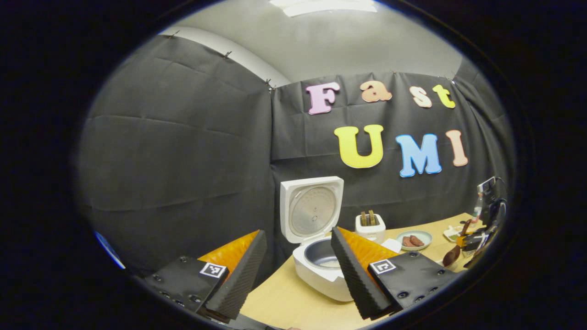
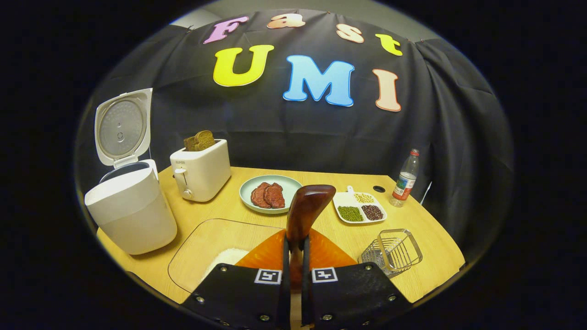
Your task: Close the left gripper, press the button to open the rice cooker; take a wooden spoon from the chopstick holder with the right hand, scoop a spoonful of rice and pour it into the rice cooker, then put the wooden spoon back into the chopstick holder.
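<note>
The rice cooker (image 2: pixel 130 215) stands open, far left of the right tool (image 2: pixel 293 256), so the button step looks done. That tool is clamped on the wooden spoon (image 2: pixel 306 208), above the rice container (image 2: pixel 215 250); the chopstick holder (image 2: pixel 393 251) sits to its right. Scooping, pouring and returning remain. The left tool (image 1: pixel 298 270) is spread wide.

In the right gripper view, a white toaster (image 2: pixel 200 169) with two dark slices standing in its slots sits up and to the left of the jaws. A pale green plate (image 2: pixel 257 183) with two pieces of red meat lies just ahead of them, slightly left. Ahead and right of the jaws is a white divided dish (image 2: pixel 359 206) holding green, dark and pale beans. A water bottle (image 2: pixel 407 178) stands upright farther right, near the table's (image 2: pixel 426 238) back edge.
</note>
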A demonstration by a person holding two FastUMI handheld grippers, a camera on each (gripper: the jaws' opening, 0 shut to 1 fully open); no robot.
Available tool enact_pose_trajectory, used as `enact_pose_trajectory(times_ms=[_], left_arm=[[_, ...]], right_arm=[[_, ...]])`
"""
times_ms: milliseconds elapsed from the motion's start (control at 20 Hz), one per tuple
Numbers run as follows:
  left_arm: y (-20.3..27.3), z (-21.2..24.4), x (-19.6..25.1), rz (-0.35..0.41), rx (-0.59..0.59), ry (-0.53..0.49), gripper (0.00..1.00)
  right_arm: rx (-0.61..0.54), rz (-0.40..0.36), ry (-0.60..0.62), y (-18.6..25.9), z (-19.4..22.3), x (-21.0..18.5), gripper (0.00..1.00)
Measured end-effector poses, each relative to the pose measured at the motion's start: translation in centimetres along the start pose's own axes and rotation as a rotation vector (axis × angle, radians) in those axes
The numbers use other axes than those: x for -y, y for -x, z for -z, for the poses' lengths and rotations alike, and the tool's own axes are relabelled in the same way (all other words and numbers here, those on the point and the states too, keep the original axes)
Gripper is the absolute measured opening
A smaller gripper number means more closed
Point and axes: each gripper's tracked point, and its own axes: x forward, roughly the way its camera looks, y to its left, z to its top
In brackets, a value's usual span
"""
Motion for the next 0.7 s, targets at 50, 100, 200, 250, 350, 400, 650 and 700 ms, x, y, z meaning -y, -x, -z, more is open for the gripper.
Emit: enact_pose_trajectory(times_ms=[50, 100, 200, 250, 350, 400, 650, 700], left_arm=[[-0.1, 0.0, -0.2, -0.001, 0.000, 0.002, 0.98], [-0.3, 0.0, -0.4, 0.000, -0.001, 0.005, 0.92], [-0.4, 0.5, -0.5, 0.006, -0.005, 0.002, 0.98], [-0.5, 0.5, -0.5, 0.009, -0.006, -0.002, 0.98], [-0.8, 0.2, -0.5, 0.015, 0.000, -0.005, 0.98], [-0.7, 0.2, -0.4, 0.019, 0.001, -0.004, 0.98], [-1.0, 0.3, 0.0, 0.029, -0.004, -0.004, 0.98], [-1.0, 0.4, 0.0, 0.027, -0.003, -0.004, 0.98]], right_arm=[[-0.007, -0.016, -0.004, 0.1, 0.3, -1.0, 0.10], [-0.014, -0.031, -0.018, 0.2, 0.4, -1.8, 0.10], [-0.026, -0.057, -0.051, 0.5, 0.8, -3.0, 0.10], [-0.030, -0.072, -0.070, 0.6, 0.9, -3.6, 0.10], [-0.047, -0.106, -0.139, 0.8, 1.1, -4.4, 0.10], [-0.055, -0.119, -0.186, 1.0, 1.2, -4.6, 0.10], [-0.115, -0.150, -0.495, 0.3, 1.7, -3.3, 0.10], [-0.134, -0.153, -0.567, 0.1, 1.8, -2.9, 0.10]])
